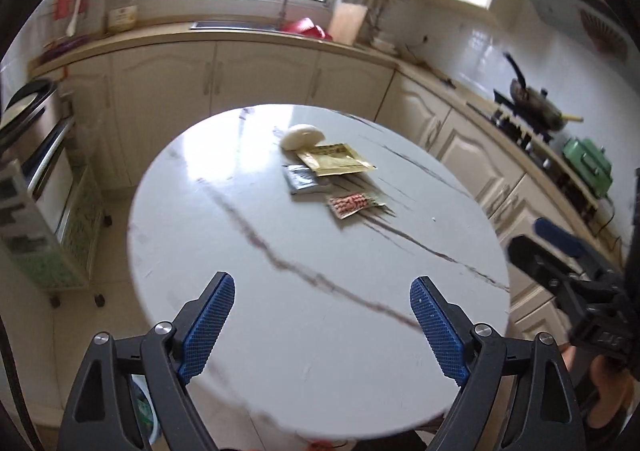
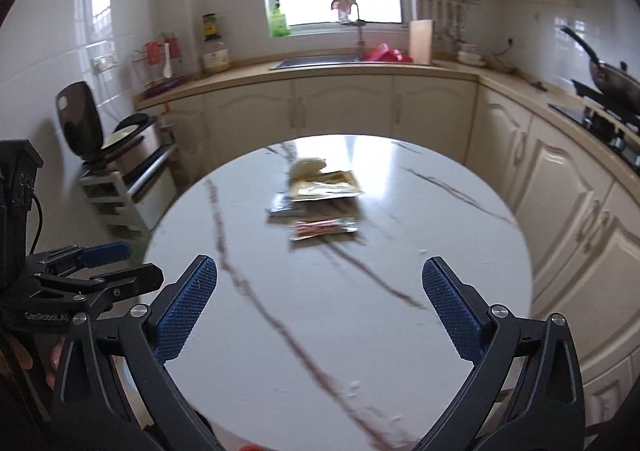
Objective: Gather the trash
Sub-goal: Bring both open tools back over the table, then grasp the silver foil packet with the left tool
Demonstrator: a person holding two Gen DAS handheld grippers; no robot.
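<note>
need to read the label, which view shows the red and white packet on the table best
The left wrist view: the red and white packet looks sharper there, its pattern visible, nothing covering it. In the right wrist view the packet is motion-blurred and seen edge-on. The print is legible in neither.

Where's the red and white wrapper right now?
In both wrist views the red and white wrapper lies flat near the middle of the round marble table, nearest of the trash cluster, just in front of the grey packet and yellow packet.
</note>
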